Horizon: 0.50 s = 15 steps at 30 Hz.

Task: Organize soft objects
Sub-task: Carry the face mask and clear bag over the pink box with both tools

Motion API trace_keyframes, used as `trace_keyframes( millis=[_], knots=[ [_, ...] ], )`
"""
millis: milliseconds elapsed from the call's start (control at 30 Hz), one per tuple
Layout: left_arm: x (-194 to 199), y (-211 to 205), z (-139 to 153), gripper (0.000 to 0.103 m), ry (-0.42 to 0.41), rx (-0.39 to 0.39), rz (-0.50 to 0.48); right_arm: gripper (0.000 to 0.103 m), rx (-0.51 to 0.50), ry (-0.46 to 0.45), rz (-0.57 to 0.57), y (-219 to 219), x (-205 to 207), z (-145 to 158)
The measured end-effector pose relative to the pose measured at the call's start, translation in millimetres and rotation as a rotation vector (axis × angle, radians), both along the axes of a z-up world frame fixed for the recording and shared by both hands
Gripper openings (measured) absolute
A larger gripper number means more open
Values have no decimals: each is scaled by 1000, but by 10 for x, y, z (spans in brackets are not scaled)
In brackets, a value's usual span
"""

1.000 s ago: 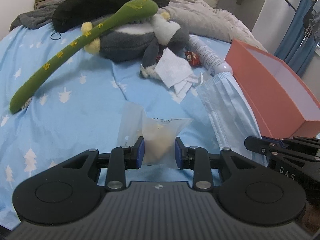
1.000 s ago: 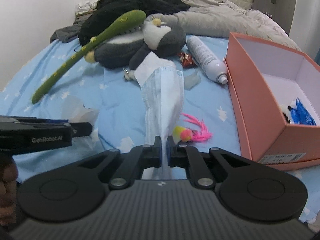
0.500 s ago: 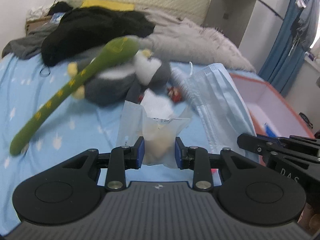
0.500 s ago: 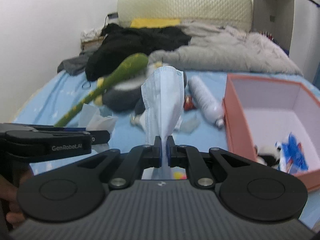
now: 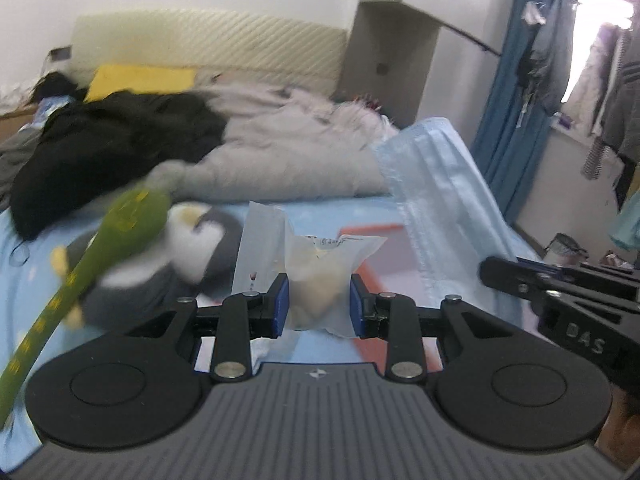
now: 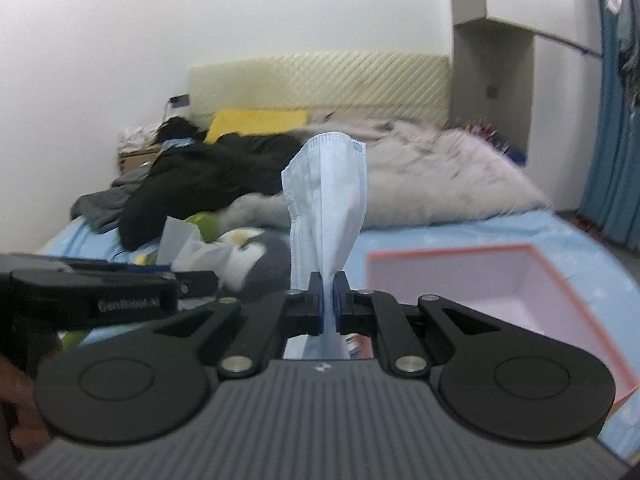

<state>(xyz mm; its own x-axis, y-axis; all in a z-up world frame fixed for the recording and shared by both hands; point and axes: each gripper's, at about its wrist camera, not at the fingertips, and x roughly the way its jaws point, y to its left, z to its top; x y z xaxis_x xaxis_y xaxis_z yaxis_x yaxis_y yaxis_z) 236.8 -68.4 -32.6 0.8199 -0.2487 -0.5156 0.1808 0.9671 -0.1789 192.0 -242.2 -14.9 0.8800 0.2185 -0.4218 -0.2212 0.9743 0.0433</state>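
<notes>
The left gripper is part-way open, its blue pads pressed against both sides of a small clear plastic packet that holds something pale yellow and lumpy; the packet's crinkled, torn top sticks up above the pads. The right gripper is almost fully closed, pinching the lower end of a light blue face mask. The mask is thin pleated fabric with stitched edges, and it stands up from the pads in a narrow, folded fan.

Both held things are raised above a bed with a light blue sheet. On the sheet lies a grey and white plush penguin, soft and rounded, with a long green plush snake, spotted yellow, draped over it. Behind them are a heap of black clothes and a fluffy grey blanket.

The right wrist view shows the open pink box with its pale inside, close to the right gripper; the left wrist view gives only a sliver of its rim behind the packet. The left wrist view alone shows the blue curtain and hanging clothes by the window.
</notes>
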Motion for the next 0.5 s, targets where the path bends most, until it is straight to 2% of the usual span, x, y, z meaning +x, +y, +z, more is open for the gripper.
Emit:
trace_keyframes(
  millis=[200,367,500],
  knots=[
    [322,-447,132,36,-14,-2,-75,8,-47,-33,-88,-481,99,136],
    [629,-1018,57,36,10,-1,-155,8,-23,42,-136,-839,402,-3],
    [963,-1467,-145,36,87,1,-217,8,-29,120,-174,-1054,644,-187]
  ],
)
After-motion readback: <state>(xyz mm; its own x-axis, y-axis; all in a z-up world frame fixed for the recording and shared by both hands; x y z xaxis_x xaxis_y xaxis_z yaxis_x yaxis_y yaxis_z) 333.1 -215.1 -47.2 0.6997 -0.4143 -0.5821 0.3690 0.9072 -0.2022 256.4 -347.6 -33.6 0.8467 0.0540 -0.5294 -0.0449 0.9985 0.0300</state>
